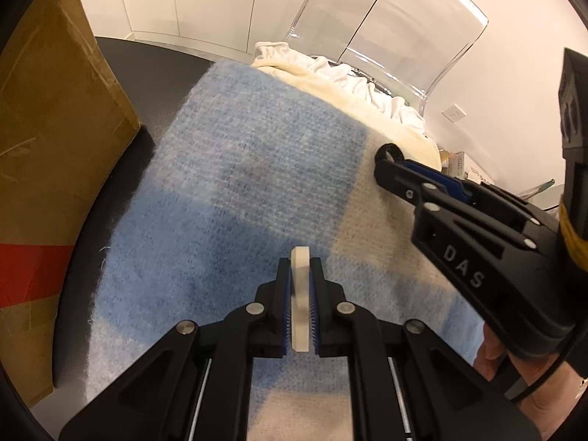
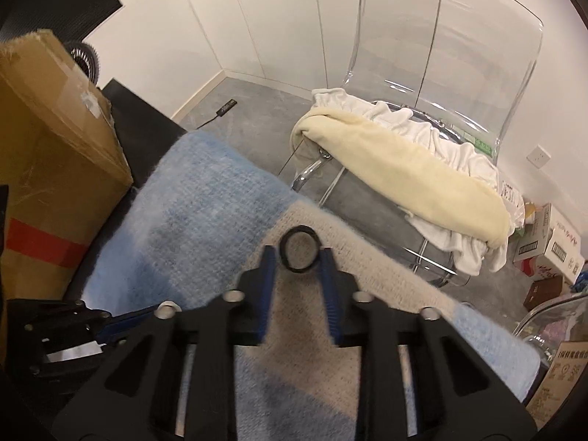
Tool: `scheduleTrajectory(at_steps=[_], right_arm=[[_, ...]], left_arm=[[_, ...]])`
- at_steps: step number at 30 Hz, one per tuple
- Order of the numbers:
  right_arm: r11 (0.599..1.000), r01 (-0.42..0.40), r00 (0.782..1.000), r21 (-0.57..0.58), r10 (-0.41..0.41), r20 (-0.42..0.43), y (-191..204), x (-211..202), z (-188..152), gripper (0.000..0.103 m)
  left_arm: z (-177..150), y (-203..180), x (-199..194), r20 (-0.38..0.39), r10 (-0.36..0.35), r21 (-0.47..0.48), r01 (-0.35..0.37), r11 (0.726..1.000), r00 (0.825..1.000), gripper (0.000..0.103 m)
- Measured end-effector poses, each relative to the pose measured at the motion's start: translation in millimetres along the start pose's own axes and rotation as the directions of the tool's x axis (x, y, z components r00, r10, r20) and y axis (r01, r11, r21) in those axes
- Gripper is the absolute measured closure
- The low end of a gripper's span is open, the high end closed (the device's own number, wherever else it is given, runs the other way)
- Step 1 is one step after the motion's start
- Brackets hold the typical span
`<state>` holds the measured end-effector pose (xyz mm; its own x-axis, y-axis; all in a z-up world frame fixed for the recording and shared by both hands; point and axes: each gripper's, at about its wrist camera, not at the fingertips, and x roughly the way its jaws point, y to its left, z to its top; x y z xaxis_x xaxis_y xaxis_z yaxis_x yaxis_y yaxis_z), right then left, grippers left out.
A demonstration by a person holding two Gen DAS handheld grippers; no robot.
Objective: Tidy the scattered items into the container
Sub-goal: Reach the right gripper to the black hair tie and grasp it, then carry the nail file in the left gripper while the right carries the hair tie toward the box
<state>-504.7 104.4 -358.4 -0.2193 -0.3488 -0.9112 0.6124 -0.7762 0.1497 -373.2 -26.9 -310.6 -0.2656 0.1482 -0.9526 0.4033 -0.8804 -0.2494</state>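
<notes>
My left gripper (image 1: pixel 300 268) is shut on a flat cream-white piece (image 1: pixel 299 294) held edge-on between its blue pads, above a blue and beige checked blanket (image 1: pixel 239 169). My right gripper (image 2: pixel 298 253) is shut on a small black ring (image 2: pixel 298 250) pinched at its fingertips over the beige patch of the same blanket (image 2: pixel 205 213). The right gripper also shows in the left wrist view (image 1: pixel 395 163) at the right, with the black ring (image 1: pixel 389 152) at its tip. No container shows in either view.
A cardboard box with red tape (image 1: pixel 55 147) stands at the left, also in the right wrist view (image 2: pixel 47 169). A clear plastic chair (image 2: pixel 441 73) beyond the blanket holds cream and white cloths (image 2: pixel 404 169). Small cartons (image 2: pixel 551 246) sit on the grey floor at the right.
</notes>
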Motion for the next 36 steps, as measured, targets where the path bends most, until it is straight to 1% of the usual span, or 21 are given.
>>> scheduleTrajectory(at_steps=[1, 3, 8, 13, 14, 16, 22, 28, 34, 36], right_arm=[[1.0, 0.002, 1.0, -0.007, -0.002, -0.002, 1.3, 0.8, 0.2, 0.083], [1.0, 0.003, 1.0, -0.019, -0.003, -0.002, 3.7, 0.3, 0.4, 0.085], [0.999, -0.001, 1.0, -0.036, 0.002, 0.01, 14.0, -13.2, -0.8, 0.085], [0.999, -0.01, 1.0, -0.036, 0.011, 0.017, 30.6, -43.4, -9.3, 0.085], [0.999, -0.012, 1.0, -0.036, 0.012, 0.018, 34.0, -49.5, -11.0, 0.085], [0.999, -0.015, 1.0, -0.036, 0.016, 0.021, 40.6, -61.8, -14.5, 0.085], [1.0, -0.021, 0.999, -0.021, 0.022, 0.041, 68.3, -119.3, -36.4, 0.085], [1.0, -0.018, 0.997, -0.011, 0.019, 0.075, 106.4, -184.9, -65.5, 0.085], [0.999, -0.028, 0.995, 0.037, 0.024, 0.102, 140.5, -241.2, -100.5, 0.085], [0.997, -0.036, 0.994, 0.062, 0.029, 0.11, 151.9, -258.4, -111.7, 0.085]], left_arm=[[-8.1, 0.1, -7.2, 0.0, -0.001, 0.005, 0.001, 1.0, 1.0, 0.094], [-6.3, -0.1, -6.3, 0.0, 0.0, 0.009, 0.0, 1.0, 1.0, 0.094], [0.8, -4.2, -4.3, 0.005, 0.002, 0.006, -0.002, 1.0, 1.0, 0.094], [-9.2, -3.3, -26.5, 0.007, -0.004, 0.003, 0.004, 1.0, 1.0, 0.094], [-7.1, -7.1, -25.4, 0.008, -0.003, 0.006, 0.003, 1.0, 1.0, 0.094], [-11.1, -8.9, -36.8, 0.013, -0.003, 0.014, 0.003, 1.0, 1.0, 0.094], [-39.4, -9.5, -88.6, 0.031, -0.026, 0.04, 0.025, 0.999, 0.999, 0.094], [-77.4, -9.4, -145.1, 0.053, -0.045, 0.089, 0.04, 0.995, 0.998, 0.094], [-108.4, -5.0, -200.4, 0.089, -0.074, 0.14, 0.061, 0.988, 0.993, 0.094], [-113.5, -3.2, -211.4, 0.098, -0.083, 0.159, 0.067, 0.985, 0.992, 0.094]])
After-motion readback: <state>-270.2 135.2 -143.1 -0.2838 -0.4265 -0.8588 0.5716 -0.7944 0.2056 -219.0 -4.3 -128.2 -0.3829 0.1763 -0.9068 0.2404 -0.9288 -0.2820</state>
